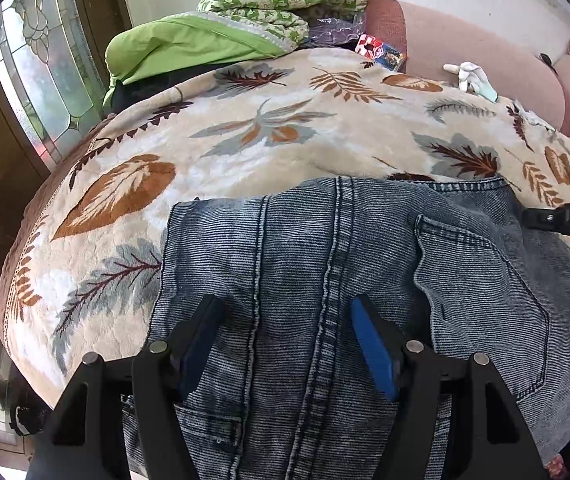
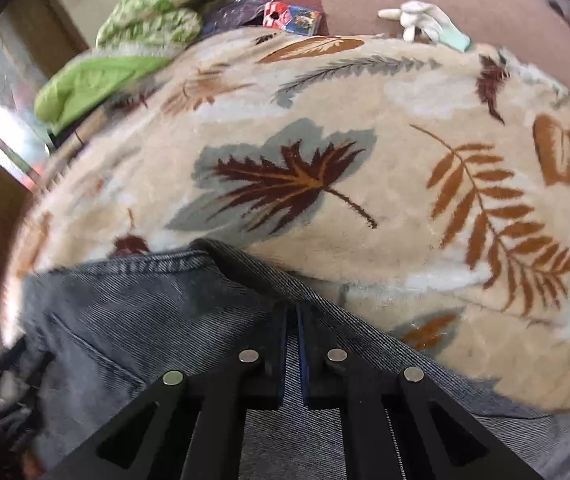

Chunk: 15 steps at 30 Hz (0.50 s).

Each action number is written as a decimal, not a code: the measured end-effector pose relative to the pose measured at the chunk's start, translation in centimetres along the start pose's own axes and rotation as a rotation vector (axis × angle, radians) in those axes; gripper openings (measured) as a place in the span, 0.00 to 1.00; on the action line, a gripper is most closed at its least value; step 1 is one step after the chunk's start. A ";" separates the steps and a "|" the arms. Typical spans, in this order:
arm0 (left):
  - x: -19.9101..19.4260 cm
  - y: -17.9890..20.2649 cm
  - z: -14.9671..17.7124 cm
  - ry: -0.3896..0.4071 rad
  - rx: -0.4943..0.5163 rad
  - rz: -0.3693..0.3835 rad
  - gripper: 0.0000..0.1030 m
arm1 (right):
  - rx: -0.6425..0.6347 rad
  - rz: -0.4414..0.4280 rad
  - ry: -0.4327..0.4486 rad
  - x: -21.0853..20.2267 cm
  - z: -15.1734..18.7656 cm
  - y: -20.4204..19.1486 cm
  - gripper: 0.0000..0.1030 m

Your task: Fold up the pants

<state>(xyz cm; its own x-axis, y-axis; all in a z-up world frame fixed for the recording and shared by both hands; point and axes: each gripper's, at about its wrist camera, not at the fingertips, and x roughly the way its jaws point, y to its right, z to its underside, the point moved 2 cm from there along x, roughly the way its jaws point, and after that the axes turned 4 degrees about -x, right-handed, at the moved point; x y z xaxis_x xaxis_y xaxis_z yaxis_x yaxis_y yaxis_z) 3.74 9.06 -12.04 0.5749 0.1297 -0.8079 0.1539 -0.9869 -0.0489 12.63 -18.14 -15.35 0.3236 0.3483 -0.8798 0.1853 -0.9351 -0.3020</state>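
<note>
Grey-blue denim pants (image 1: 325, 264) lie on a beige leaf-print blanket (image 1: 245, 132), seat side up with a back pocket (image 1: 481, 292) at the right. My left gripper (image 1: 285, 320) is open, its blue-padded fingers (image 1: 373, 344) spread just above the centre seam. My right gripper (image 2: 293, 312) is shut on the right edge of the pants (image 2: 145, 312), near the waistband. Its black body also shows at the right edge of the left wrist view (image 1: 565, 220).
Green quilts (image 1: 245, 12) are piled at the back of the blanket. A pink sofa back (image 1: 485, 52) runs behind, with a white toy (image 1: 469, 76) and a colourful packet (image 1: 381, 52) on it. A glass door (image 1: 37, 68) stands at the left.
</note>
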 end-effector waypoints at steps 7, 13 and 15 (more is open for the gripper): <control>-3.3 0.6 -0.1 0.126 0.003 0.117 0.66 | 0.140 -0.088 0.130 -9.0 2.3 7.6 0.07; -6.2 5.4 1.0 0.203 0.163 0.234 0.70 | 0.358 -0.151 0.264 -20.2 9.6 18.0 0.11; -6.5 7.2 1.2 0.165 0.183 0.305 0.71 | 0.442 -0.140 0.288 -23.3 13.1 21.3 0.15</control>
<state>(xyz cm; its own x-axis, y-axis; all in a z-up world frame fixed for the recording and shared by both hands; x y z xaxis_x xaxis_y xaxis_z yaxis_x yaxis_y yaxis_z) 0.10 1.03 -7.85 0.6959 -0.1728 -0.6970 -0.1808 -0.9815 0.0629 -3.16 -47.02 -6.12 0.5768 0.4170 -0.7024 -0.1425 -0.7954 -0.5892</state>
